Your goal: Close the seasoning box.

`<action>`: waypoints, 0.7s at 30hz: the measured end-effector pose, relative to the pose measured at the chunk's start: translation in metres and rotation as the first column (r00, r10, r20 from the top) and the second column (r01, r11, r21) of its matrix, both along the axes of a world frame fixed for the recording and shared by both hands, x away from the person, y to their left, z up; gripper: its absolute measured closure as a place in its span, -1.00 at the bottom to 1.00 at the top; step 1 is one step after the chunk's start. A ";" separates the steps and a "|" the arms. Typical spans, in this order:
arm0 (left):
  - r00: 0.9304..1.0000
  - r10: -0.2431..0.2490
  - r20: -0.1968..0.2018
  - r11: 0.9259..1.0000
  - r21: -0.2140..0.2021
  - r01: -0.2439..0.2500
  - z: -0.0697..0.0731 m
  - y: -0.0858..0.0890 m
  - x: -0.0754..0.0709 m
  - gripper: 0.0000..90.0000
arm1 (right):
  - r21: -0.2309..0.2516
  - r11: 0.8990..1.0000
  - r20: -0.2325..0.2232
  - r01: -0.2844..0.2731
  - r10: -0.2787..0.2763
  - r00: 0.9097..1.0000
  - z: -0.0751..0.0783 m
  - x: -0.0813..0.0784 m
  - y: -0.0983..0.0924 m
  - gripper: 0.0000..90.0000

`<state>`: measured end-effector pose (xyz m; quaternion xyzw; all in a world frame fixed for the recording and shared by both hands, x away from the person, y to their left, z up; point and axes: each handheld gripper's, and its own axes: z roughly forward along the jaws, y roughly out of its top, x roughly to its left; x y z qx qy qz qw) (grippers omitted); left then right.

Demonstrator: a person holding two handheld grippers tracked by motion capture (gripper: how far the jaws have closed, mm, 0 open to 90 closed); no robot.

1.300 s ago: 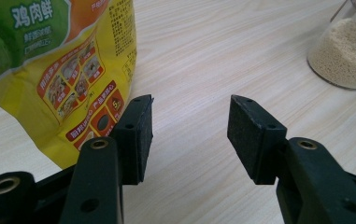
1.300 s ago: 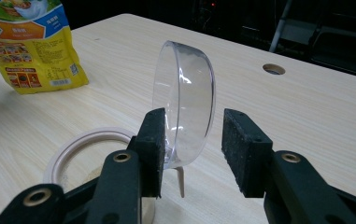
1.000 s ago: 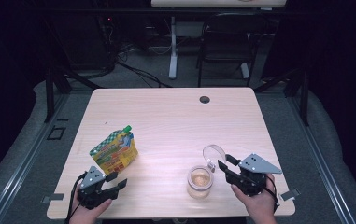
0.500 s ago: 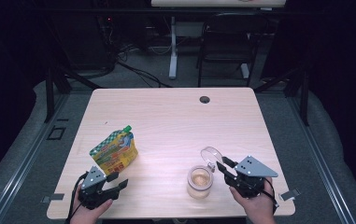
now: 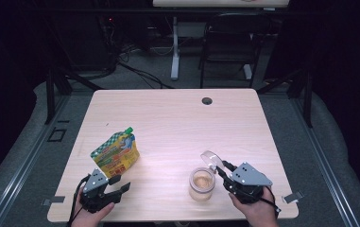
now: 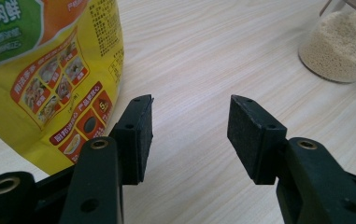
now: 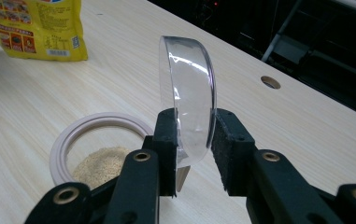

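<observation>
I pinch a clear lid [image 7: 189, 93] between my right gripper's [image 7: 193, 140] jaws; it stands on edge, upright, with its rim caught between the two pads. In the high view the lid [image 5: 210, 158] hangs just behind and to the right of the jar [image 5: 201, 183], at the tip of my right gripper [image 5: 222, 169]. The jar is open: its pale ring mouth [image 7: 98, 140] shows just left of my right jaws, and tan grains lie inside. The jar stands on the table [image 5: 177, 118] near the front edge, right of centre.

My left gripper [image 6: 189, 133] has its jaws spread wide with nothing between them, only bare wood. It sits low over the table, well left of the jar, near the front left corner [image 5: 116, 184]. From it the jar [image 6: 341, 46] shows far off at the upper right, grains [image 6: 339, 44] filling its lower part.

A yellow pouch [image 5: 115, 153] with a green cap lies left of the jar, well apart from it and just behind my left gripper. Its printed face [image 6: 49, 70] is right beside my left jaw; I cannot tell whether they touch.

A dark round hole [image 5: 207, 100] sits far behind the jar, near the table's back edge. My hands hold both grippers at the front edge.
</observation>
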<state>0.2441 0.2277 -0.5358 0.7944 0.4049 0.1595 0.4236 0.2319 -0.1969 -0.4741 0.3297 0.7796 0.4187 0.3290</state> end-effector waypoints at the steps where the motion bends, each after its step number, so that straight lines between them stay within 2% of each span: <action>1: 1.000 0.000 0.000 1.000 0.000 0.000 0.000 0.000 0.000 0.12 | 0.000 1.000 0.002 -0.001 0.001 1.000 0.000 -0.002 0.001 0.57; 4: 1.000 0.001 0.002 1.000 -0.003 -0.001 0.000 -0.001 0.000 0.12 | -0.003 1.000 0.012 -0.010 0.010 1.000 -0.001 -0.004 0.003 0.56; 7: 1.000 0.002 0.001 1.000 -0.002 -0.002 0.000 -0.001 0.000 0.12 | -0.032 0.999 0.037 -0.015 0.016 0.999 -0.003 -0.009 0.008 0.53; 11: 1.000 0.002 0.000 1.000 -0.001 -0.002 0.000 -0.001 0.000 0.12 | -0.035 0.999 0.049 -0.020 0.022 0.999 -0.006 -0.013 0.012 0.48; 21: 1.000 -0.003 -0.003 1.000 -0.002 0.003 -0.001 -0.002 0.001 0.12 | -0.040 0.999 0.056 -0.031 0.033 0.998 -0.010 -0.019 0.018 0.39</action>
